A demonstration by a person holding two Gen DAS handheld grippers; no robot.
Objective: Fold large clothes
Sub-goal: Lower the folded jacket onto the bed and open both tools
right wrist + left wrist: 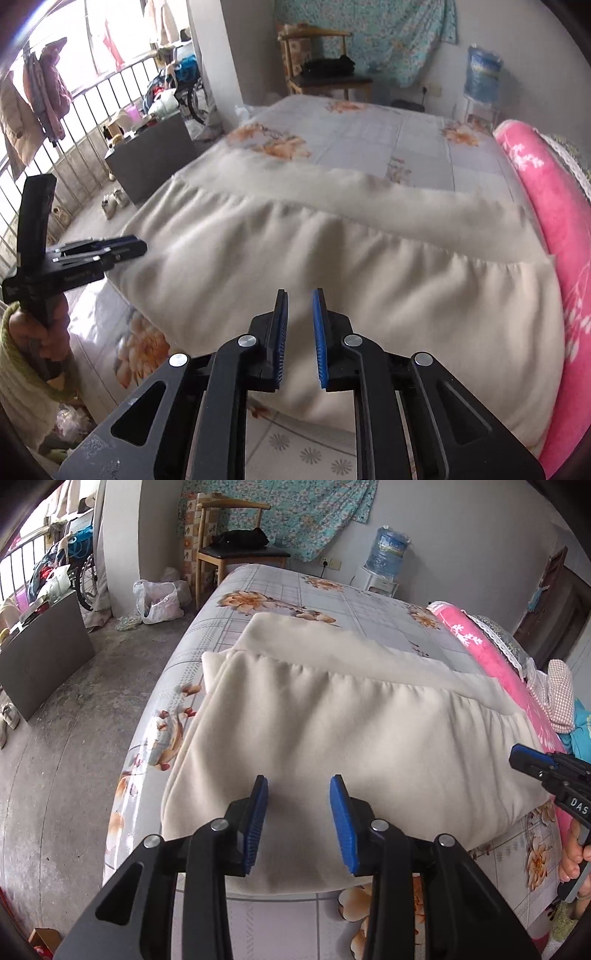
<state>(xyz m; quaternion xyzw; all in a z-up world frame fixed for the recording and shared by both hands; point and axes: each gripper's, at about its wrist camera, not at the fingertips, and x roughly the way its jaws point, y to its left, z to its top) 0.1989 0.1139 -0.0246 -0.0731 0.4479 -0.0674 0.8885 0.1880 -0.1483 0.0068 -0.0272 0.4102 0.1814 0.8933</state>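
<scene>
While both grippers hang parted and empty, left gripper (299, 781) sits nearer the folded cream fleece garment's (332, 720) crosswise near edge; right gripper (300, 295) alongside.

Right gripper (299, 295) parted above cream garment (332, 266); left gripper (122, 245) alongside

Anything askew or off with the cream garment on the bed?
Mostly fine. The cream fleece garment lies folded on the floral bedsheet, but the upper layer sits offset, leaving a strip of the lower layer showing along the far edge. Both the left gripper and right gripper are open, holding nothing.
</scene>
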